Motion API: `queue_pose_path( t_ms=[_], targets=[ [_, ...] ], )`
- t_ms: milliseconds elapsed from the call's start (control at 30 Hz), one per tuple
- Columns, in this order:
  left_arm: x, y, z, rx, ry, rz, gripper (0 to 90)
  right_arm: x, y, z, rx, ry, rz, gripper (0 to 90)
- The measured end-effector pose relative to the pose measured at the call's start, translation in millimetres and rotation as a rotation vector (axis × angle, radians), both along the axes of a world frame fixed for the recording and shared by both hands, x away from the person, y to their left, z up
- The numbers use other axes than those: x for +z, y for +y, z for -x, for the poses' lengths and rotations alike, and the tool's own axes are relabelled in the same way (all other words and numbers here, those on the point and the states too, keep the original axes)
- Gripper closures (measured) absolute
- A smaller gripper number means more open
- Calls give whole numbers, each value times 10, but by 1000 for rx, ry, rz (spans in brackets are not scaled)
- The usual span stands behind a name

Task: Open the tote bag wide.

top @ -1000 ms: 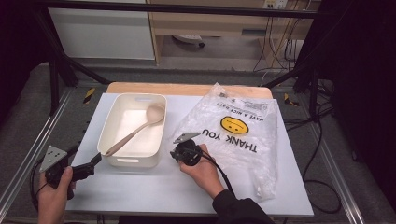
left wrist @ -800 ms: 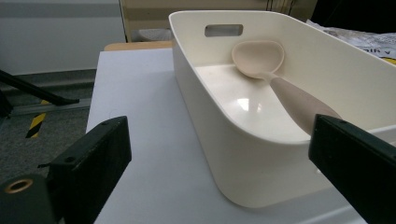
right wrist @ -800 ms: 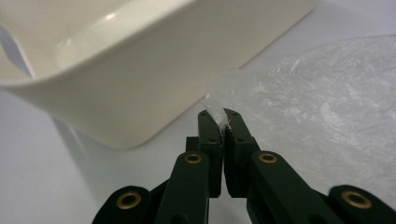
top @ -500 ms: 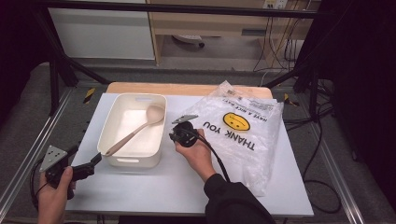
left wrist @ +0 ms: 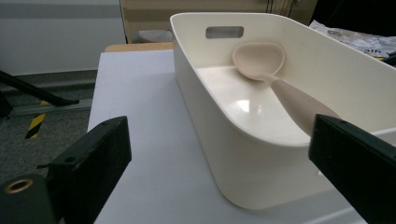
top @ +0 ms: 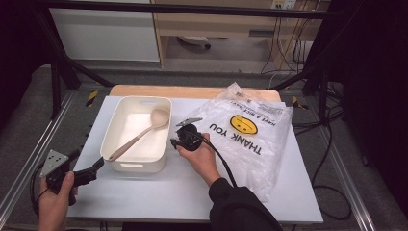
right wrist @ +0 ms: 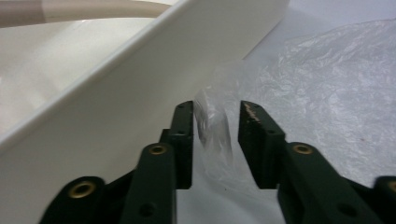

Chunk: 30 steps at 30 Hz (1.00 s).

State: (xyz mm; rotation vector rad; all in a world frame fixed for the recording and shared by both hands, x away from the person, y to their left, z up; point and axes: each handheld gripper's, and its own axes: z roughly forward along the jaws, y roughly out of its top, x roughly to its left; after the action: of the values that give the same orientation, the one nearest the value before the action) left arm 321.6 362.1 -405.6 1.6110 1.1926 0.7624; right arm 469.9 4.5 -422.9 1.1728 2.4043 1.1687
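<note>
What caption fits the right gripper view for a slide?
Right gripper, jaws just opened, straddling a fold of clear plastic bag beside the white plastic bin.

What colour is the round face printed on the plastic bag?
Yellow with black features, on the clear plastic bag; the high view shows it best.

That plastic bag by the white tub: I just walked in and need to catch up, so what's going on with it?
A person works at the table with a gripper in each hand. The right gripper sits beside the white tub; its jaws have just been opening, with a fold of the plastic bag standing loose between the fingers. The left gripper waits open near the tub's near corner. A beige spoon lies inside the tub.
</note>
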Motion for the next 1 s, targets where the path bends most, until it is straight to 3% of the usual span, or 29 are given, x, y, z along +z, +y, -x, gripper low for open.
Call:
queue_pose_path(
  t_ms=[33, 67, 100, 133, 167, 267, 633, 867, 1000],
  targets=[
    [0, 0, 1, 1, -1, 0, 55, 0, 0, 0, 0, 0, 0, 568],
    [1, -2, 1, 2, -2, 2, 55, 30, -11, 41, 0, 0, 7, 492],
    [1, -3, 2, 3, -2, 2, 55, 30, -11, 41, 0, 0, 7, 492],
    [2, -3, 3, 4, -3, 1, 55, 65, -23, 79, -2, -4, 18, 415],
    [4, -3, 6, 4, -3, 1, 55, 65, -23, 79, -2, -4, 18, 415],
    [5, -1, 6, 2, -2, -3, 55, 149, -63, 160, -4, -16, 12, 280],
    [4, 2, 11, -1, -1, -5, 55, 378, -219, 323, 31, -63, -5, 122],
    [2, 0, 14, -1, -2, -6, 53, 524, -456, 427, 60, -89, -23, 82],
    [-3, -1, 12, 1, -2, -5, 53, 565, -654, 468, 49, -108, -18, 82]
  ],
)
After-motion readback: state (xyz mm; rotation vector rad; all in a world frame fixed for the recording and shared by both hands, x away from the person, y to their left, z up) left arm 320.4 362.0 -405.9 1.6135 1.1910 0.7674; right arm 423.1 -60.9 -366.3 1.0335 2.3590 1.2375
